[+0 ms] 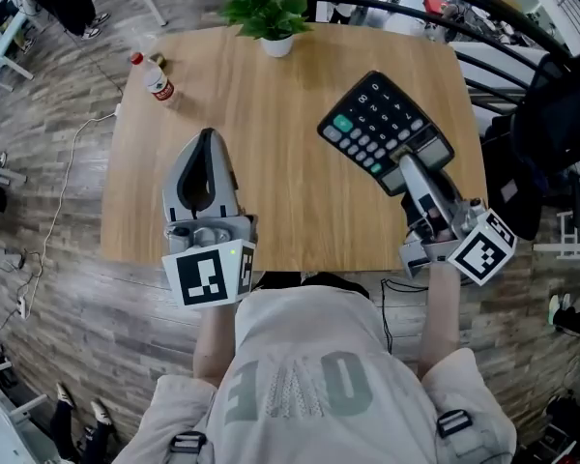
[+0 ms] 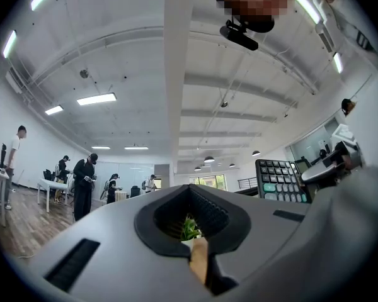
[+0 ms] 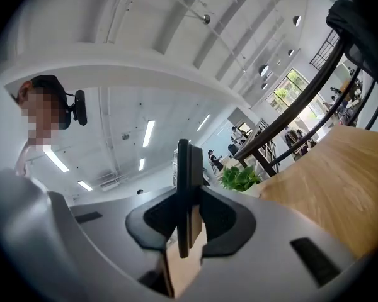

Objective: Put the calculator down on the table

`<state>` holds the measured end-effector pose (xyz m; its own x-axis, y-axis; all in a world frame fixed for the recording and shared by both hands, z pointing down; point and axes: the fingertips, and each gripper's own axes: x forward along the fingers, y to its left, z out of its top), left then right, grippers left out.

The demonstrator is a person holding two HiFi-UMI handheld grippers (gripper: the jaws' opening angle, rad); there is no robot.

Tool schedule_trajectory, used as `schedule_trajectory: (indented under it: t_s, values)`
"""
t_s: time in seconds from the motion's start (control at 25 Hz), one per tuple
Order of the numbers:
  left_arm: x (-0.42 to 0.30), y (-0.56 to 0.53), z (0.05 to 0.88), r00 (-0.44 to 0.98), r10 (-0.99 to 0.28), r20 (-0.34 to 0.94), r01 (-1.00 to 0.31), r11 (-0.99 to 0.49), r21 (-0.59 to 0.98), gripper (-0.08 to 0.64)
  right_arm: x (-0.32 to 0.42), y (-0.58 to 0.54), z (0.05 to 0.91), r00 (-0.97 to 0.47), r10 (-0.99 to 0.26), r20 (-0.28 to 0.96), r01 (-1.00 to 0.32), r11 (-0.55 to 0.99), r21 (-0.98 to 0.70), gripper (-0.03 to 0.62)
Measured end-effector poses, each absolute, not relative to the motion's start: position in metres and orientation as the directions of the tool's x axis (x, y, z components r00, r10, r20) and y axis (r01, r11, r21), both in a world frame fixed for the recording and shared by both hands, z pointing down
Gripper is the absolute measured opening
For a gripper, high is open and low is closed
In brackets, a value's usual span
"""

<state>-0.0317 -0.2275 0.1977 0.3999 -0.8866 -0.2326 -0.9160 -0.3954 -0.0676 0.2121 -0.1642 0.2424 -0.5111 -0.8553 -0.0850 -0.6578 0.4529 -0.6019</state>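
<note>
Right gripper (image 1: 412,169): clamped on one end of the black rectangular calculator (image 1: 379,124).
Calculator position: over the right part of the light wooden table (image 1: 290,211).
Left gripper (image 1: 207,135): jaws together, empty.

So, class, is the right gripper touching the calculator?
Touching. The right gripper view shows the right gripper with both jaws clamped on the calculator, seen edge-on, no gap either side.

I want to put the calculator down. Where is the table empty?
The middle of the table is bare, between the plant, the bottle, the left tool and the calculator in the right tool. The far right corner looks bare too. Busiest: around the plant and the bottle.
</note>
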Motion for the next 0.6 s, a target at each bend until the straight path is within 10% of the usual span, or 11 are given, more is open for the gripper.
schedule_trajectory:
  t_s: [0.6]
  values:
    - [-0.043, -0.253, 0.21, 0.416, -0.888, -0.198, -0.909, -0.414, -0.051, 0.009, 0.191, -0.196, 0.272, -0.614, -0.772, 0.164, -0.719, 0.463, -0.518, 0.087]
